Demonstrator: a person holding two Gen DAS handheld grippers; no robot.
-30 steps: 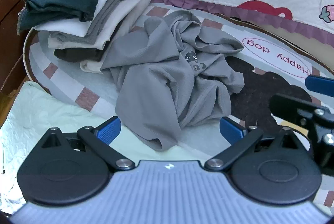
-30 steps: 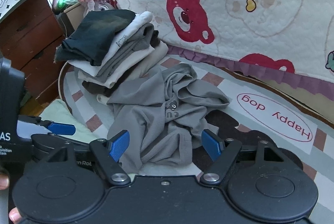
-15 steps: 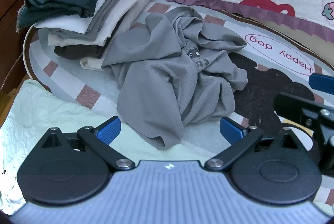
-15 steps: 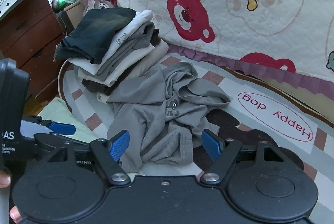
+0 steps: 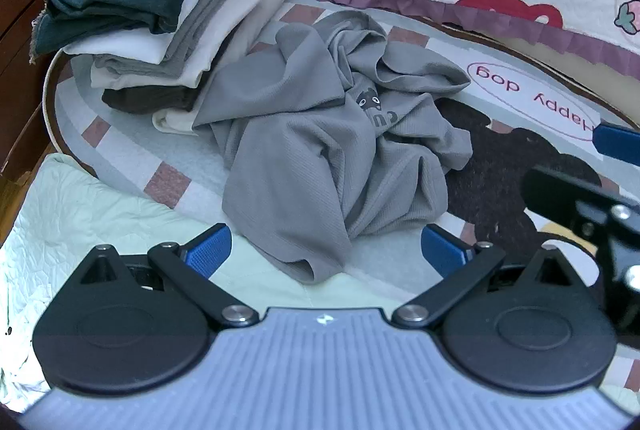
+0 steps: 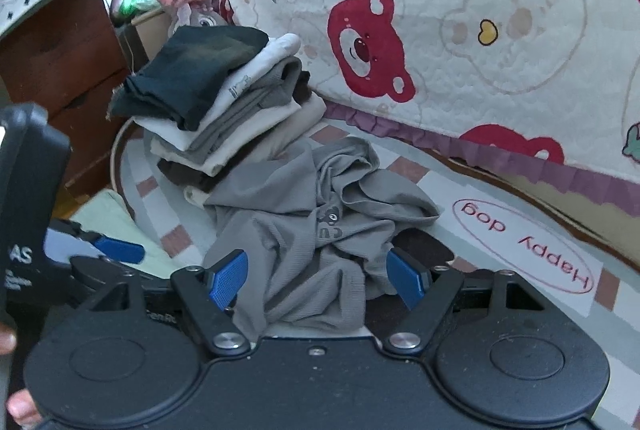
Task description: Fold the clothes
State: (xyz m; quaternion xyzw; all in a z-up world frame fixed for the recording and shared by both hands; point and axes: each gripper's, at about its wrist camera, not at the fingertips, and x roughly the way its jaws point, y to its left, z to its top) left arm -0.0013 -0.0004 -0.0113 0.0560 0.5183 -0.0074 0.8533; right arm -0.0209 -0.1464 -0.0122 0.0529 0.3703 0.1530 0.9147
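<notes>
A crumpled grey shirt (image 5: 320, 141) with a small raccoon print lies in a heap on the oval "Happy dog" mat (image 5: 120, 153). The same grey shirt (image 6: 304, 250) fills the middle of the right wrist view. My left gripper (image 5: 326, 250) is open just short of the shirt's near hem, its blue pads on either side of it. My right gripper (image 6: 318, 276) is open too, low over the shirt's near edge. A stack of folded clothes (image 5: 160, 13), dark green on top, stands to the left behind the shirt; this stack (image 6: 224, 101) also shows in the right wrist view.
A bear-print quilt (image 6: 460, 29) hangs along the back. A wooden dresser (image 6: 60, 69) stands at the left. A pale green quilted sheet (image 5: 88, 213) lies under the mat's near left edge. A person's fingers (image 6: 16, 406) hold the left gripper's body at the lower left.
Both grippers have crept forward and slightly lower toward the grey shirt, which now looks larger. The shirt and the stack have not moved. Both jaws stay open.
</notes>
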